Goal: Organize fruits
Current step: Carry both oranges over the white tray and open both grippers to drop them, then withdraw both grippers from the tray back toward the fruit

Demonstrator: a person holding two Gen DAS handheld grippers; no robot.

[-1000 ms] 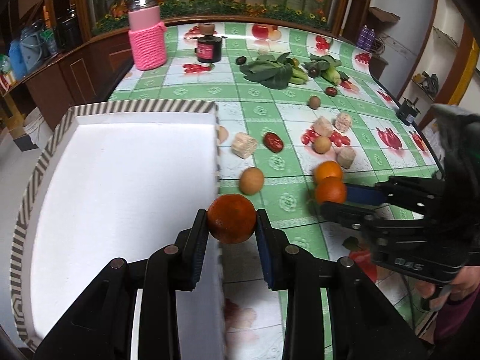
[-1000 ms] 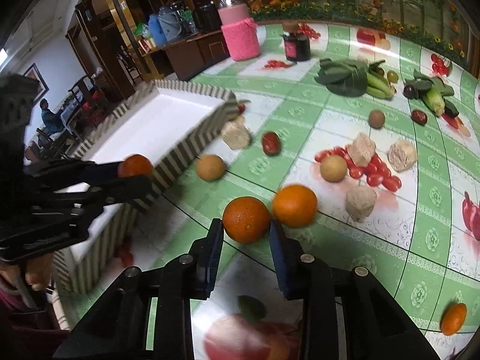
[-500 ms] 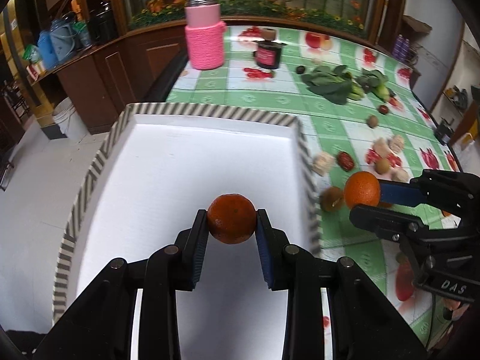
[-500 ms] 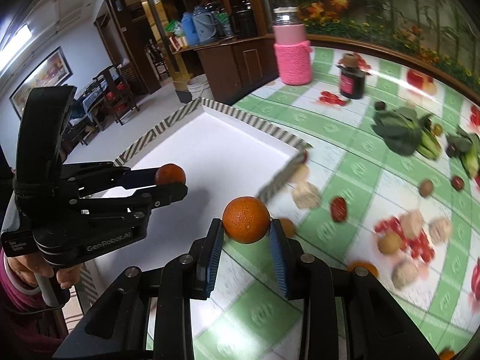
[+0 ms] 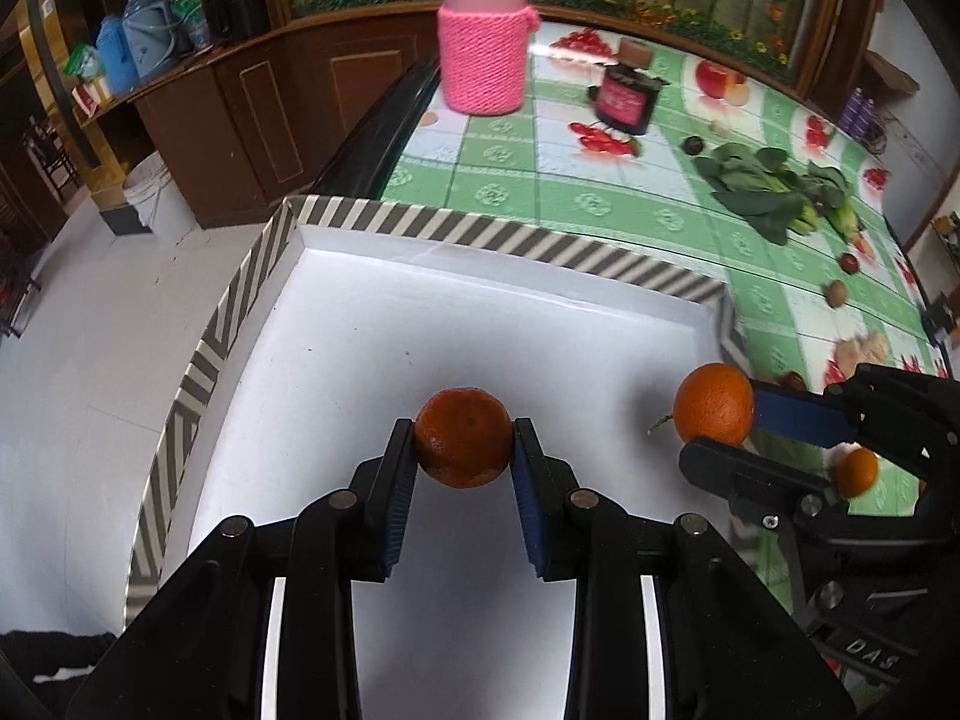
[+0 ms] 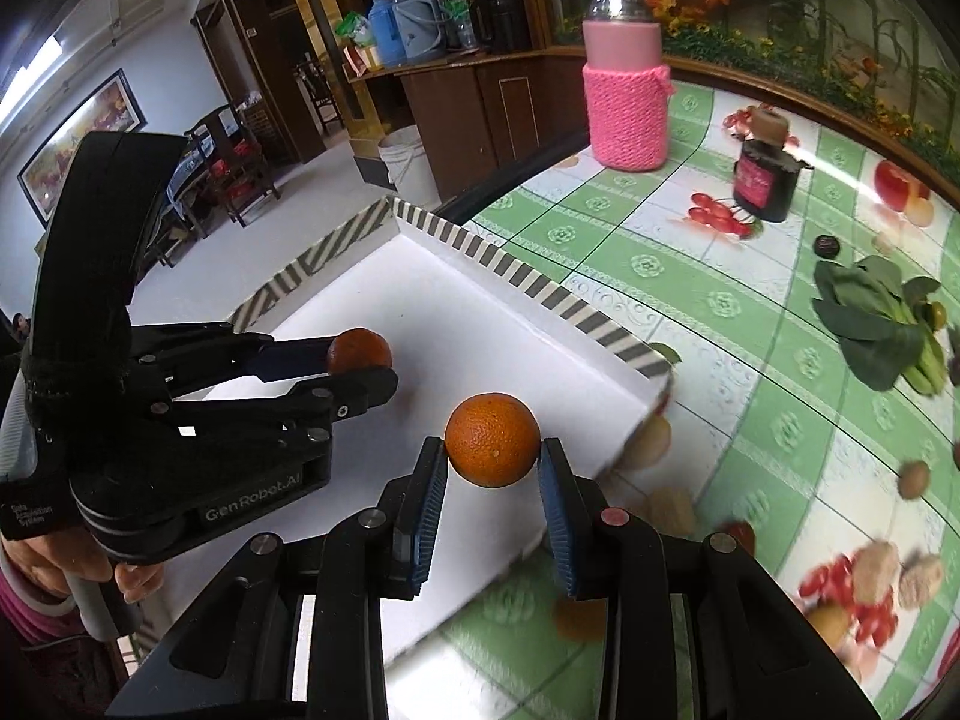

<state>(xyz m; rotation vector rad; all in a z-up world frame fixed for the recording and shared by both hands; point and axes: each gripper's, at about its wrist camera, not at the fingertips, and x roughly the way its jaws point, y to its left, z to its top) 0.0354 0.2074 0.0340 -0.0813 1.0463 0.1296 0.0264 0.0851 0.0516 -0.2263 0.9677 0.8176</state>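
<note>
A dark wooden counter (image 6: 480, 90) runs along the back, with blue jugs (image 6: 396, 27) on top and a white bucket (image 6: 408, 165) on the pale floor (image 5: 90, 312). Chairs (image 6: 234, 162) stand beneath a framed picture (image 6: 78, 126) on the white wall.

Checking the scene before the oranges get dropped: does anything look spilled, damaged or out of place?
Nothing looks spilled or broken. The white box is bare inside, and it overhangs the table edge on its left side, which looks a little precarious. Each gripper holds an orange above it; loose fruit still lies scattered on the tablecloth.
</note>
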